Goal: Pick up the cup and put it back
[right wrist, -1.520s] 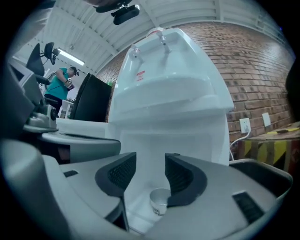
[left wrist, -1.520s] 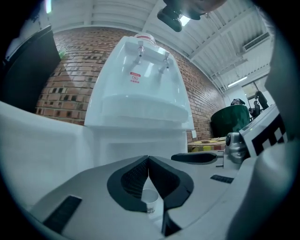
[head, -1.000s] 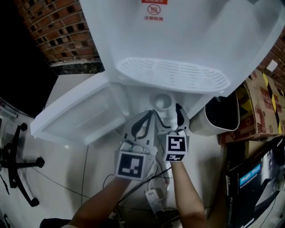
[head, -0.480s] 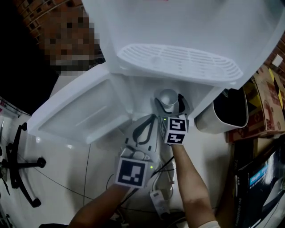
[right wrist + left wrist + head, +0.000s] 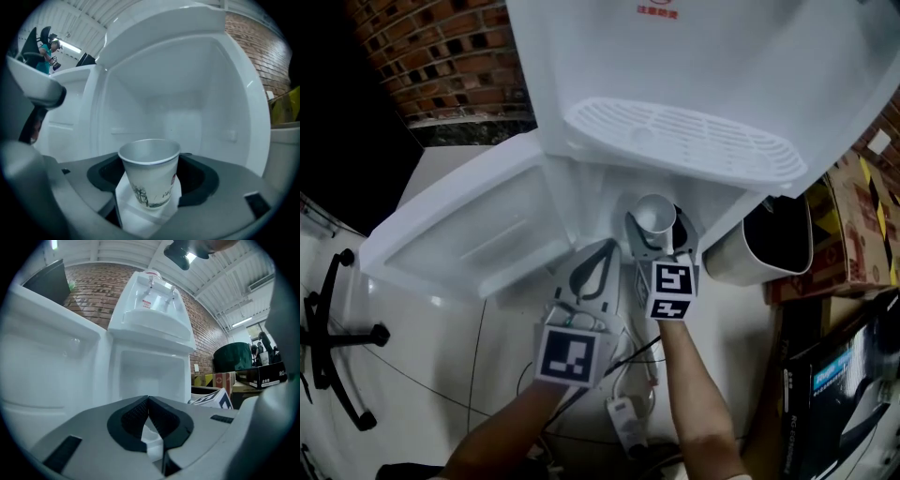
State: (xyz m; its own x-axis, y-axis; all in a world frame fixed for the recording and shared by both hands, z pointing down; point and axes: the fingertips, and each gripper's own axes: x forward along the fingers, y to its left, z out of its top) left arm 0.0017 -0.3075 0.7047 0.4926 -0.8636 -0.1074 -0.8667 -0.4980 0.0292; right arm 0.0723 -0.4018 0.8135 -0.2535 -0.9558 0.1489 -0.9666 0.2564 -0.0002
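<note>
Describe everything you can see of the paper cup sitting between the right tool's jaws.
The paper cup is white and tapered, with a rolled rim, a greyish inside that looks empty, and a dark printed drawing plus a small red mark on its wall. It stands upright, mouth up, on the white floor of the open dispenser cabinet. The jaws of the right tool flank it on both sides and are closing. Their pads sit close to the cup but do not visibly press it yet.
</note>
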